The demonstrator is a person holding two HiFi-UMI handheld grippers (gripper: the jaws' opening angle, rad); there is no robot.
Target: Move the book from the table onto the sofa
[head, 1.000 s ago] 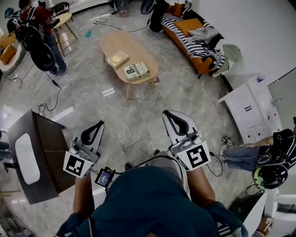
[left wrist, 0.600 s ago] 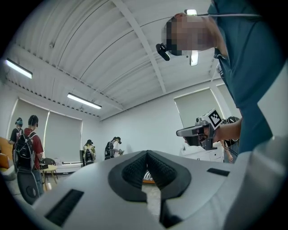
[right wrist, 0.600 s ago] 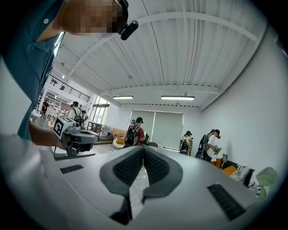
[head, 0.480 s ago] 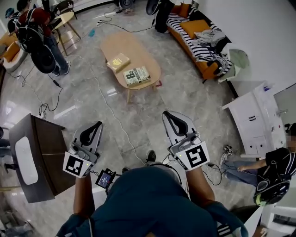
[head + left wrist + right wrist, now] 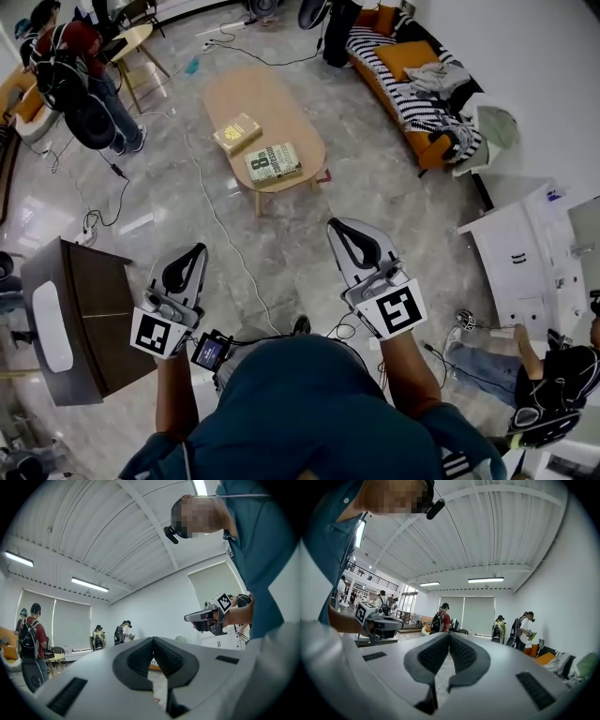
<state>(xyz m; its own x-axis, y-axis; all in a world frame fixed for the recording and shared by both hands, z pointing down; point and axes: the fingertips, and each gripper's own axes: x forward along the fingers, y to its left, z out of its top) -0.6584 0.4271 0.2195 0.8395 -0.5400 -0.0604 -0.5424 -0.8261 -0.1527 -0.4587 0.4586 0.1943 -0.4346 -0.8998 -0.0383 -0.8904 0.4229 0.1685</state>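
Observation:
Two books lie on the oval wooden table (image 5: 281,111) ahead of me: a large one with a pale green cover (image 5: 274,162) at its near end and a smaller yellow one (image 5: 237,132) further back. The orange sofa (image 5: 410,84) with striped cushions and crumpled clothes stands at the upper right. My left gripper (image 5: 195,252) and right gripper (image 5: 336,226) are both held level over the floor, well short of the table. Each is shut with nothing between its pads. In the left gripper view the jaws (image 5: 152,641) meet; the right gripper view shows the same (image 5: 449,636).
A dark cabinet (image 5: 80,314) stands at my left. A white cabinet (image 5: 525,253) is at the right, with a person sitting on the floor (image 5: 534,370) near it. Cables (image 5: 220,225) run across the grey floor. Other people stand at the upper left (image 5: 80,80).
The table, books and sofa have drawn closer and lower in the head view as I walk toward them. Both grippers stay shut and level in front of me.

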